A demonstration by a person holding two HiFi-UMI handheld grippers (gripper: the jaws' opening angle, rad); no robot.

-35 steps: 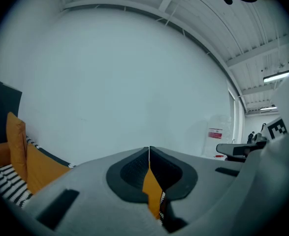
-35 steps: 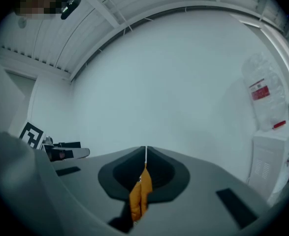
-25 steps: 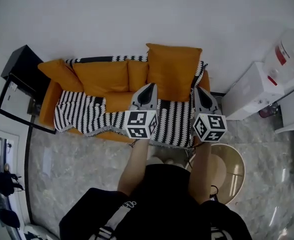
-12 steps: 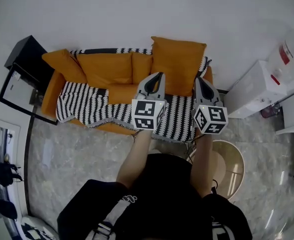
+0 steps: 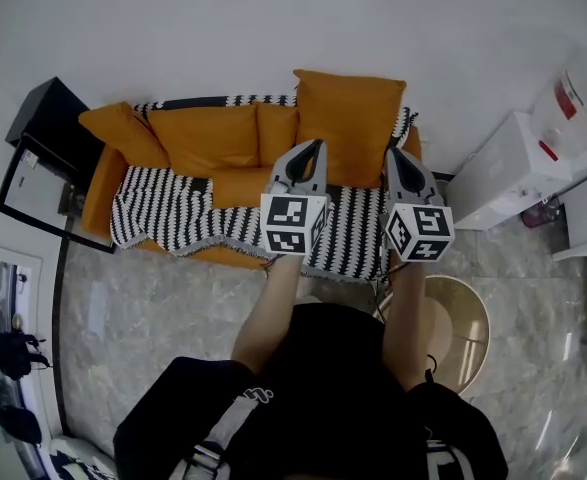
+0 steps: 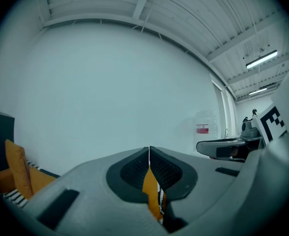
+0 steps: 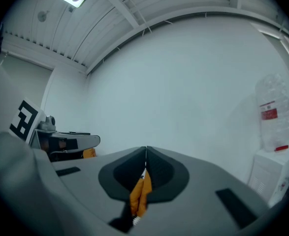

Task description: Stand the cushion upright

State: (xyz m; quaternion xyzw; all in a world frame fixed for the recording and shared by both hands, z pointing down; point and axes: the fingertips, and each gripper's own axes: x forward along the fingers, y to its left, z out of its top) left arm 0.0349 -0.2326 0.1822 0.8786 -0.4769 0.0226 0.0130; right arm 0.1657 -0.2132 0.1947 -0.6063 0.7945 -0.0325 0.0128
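The large square orange fabric cushion (image 5: 348,123) stands upright at the right end of the orange sofa (image 5: 100,200). The fingers of the left gripper (image 5: 317,148) and right gripper (image 5: 391,155) are each clenched on its orange cloth. The gripper bodies hide its lower corners.

- No word, brand or number can be read in any view.
- The water bottle (image 5: 580,103) past the sofa's right end carries a red label (image 5: 561,111). Its print is too small to read.
- In the right gripper view the same label shows red above a white band, with blurred print.
- The cube (image 5: 293,224) on the left tool (image 5: 316,150) and the cube (image 5: 419,232) on the right tool (image 5: 391,155) bear black-and-white square code markers, with no letters.
- The person's black clothing (image 5: 313,388) has a white looped mark (image 5: 256,398), which cannot be read.
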